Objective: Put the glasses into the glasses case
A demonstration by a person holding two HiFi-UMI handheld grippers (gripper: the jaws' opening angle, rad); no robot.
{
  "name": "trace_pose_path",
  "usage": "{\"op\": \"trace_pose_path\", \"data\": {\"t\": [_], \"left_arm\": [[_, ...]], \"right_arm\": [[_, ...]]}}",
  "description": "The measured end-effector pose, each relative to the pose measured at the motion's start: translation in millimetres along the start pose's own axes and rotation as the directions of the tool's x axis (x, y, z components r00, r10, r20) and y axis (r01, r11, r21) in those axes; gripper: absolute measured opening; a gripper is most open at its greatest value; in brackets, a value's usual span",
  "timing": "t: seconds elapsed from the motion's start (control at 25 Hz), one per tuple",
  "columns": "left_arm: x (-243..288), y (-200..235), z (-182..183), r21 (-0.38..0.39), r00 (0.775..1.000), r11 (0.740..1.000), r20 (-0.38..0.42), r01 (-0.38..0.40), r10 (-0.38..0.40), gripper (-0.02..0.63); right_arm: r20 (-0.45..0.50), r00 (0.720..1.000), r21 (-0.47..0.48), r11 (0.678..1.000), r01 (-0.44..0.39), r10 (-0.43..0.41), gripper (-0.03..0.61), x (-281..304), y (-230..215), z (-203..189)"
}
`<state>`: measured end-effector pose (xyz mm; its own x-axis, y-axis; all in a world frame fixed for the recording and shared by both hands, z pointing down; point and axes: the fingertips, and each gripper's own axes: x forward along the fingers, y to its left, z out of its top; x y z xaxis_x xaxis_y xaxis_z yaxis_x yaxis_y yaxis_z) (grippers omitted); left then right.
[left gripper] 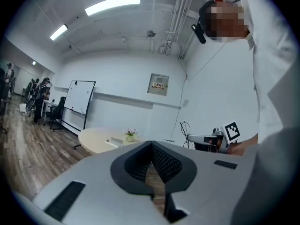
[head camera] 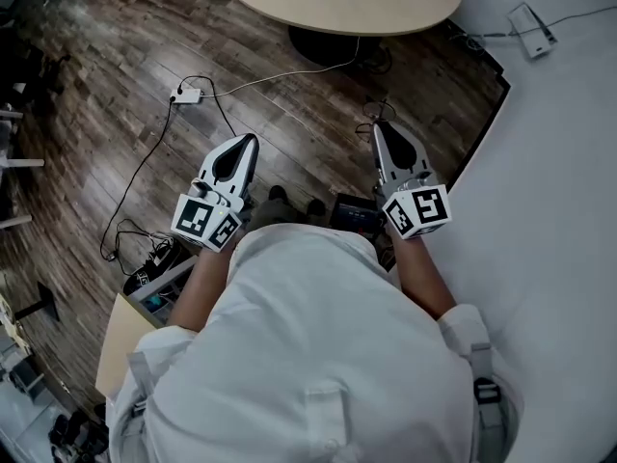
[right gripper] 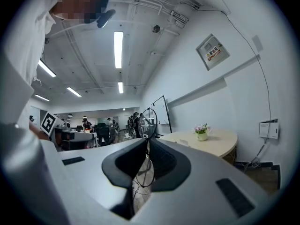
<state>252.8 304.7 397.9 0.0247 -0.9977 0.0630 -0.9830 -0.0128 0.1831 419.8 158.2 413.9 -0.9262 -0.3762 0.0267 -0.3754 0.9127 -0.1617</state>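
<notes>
The glasses and the glasses case are not showing in any of the three views.

The person is standing and holding both grippers out in front of the body, above the wooden floor (head camera: 96, 85). In the head view, the left gripper (head camera: 253, 139) and the right gripper (head camera: 378, 123) are pointing forward, well apart from each other. Each is carrying its marker cube (head camera: 205, 220) at the rear, just ahead of the forearm.

In the left gripper view, the left gripper (left gripper: 151, 143) is showing its jaws with the tips meeting at the front and nothing between them. Only floor is visible through the hollow behind the tips. In the right gripper view, the right gripper (right gripper: 146, 139) is likewise showing its jaws together at the tips, gripping nothing.

Ahead of the person, a round bench (head camera: 386, 8) is standing at the top of the head view. In the gripper views it is carrying a small flower pot (left gripper: 129, 135). A power adapter (head camera: 187, 95) with a white cable is lying on the floor between the bench and the left gripper. A whiteboard (left gripper: 78, 102) is standing against the far wall, with people (left gripper: 42, 97) gathering beyond it. A standing fan (right gripper: 147, 121) is showing just past the right jaws. The person's white shirt (head camera: 318, 355) is filling the lower part of the head view.
</notes>
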Motion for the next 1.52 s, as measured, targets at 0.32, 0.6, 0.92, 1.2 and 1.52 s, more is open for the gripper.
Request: {"op": "trace_pose_path", "data": {"t": [0.32,0.6,0.92,1.2,1.52], "left_arm": [[9.3,24.6,-19.0,-0.035,0.999,0.999,-0.038,-0.011,0.009,0.012],[29.5,79.5,-24.3,-0.142,0.999,0.989,0.019,-0.030,0.033,0.012],[65.5,179.9,19.9,-0.150,0.992,0.986,0.093,-0.074,0.088,0.012],[76.8,262.3,52.5,-0.149,0.986,0.985,0.130,-0.085,0.104,0.012],[92.0,317.2,56.1,-0.149,0.989,0.988,0.134,-0.046,0.066,0.012]], "right_arm": [[-0.069,0.997,-0.006,1.000,-0.023,0.023,0.040,23.8,-1.1,-23.0],[-0.096,0.991,-0.106,0.989,-0.101,0.091,0.040,78.3,14.5,-22.1],[-0.107,0.990,-0.125,0.987,-0.101,0.088,0.040,172.1,2.4,2.6],[-0.093,0.994,-0.127,0.989,-0.073,0.061,0.040,252.6,-3.6,24.3],[-0.056,0.998,-0.152,0.988,-0.042,0.034,0.040,305.3,-5.4,44.9]]}}
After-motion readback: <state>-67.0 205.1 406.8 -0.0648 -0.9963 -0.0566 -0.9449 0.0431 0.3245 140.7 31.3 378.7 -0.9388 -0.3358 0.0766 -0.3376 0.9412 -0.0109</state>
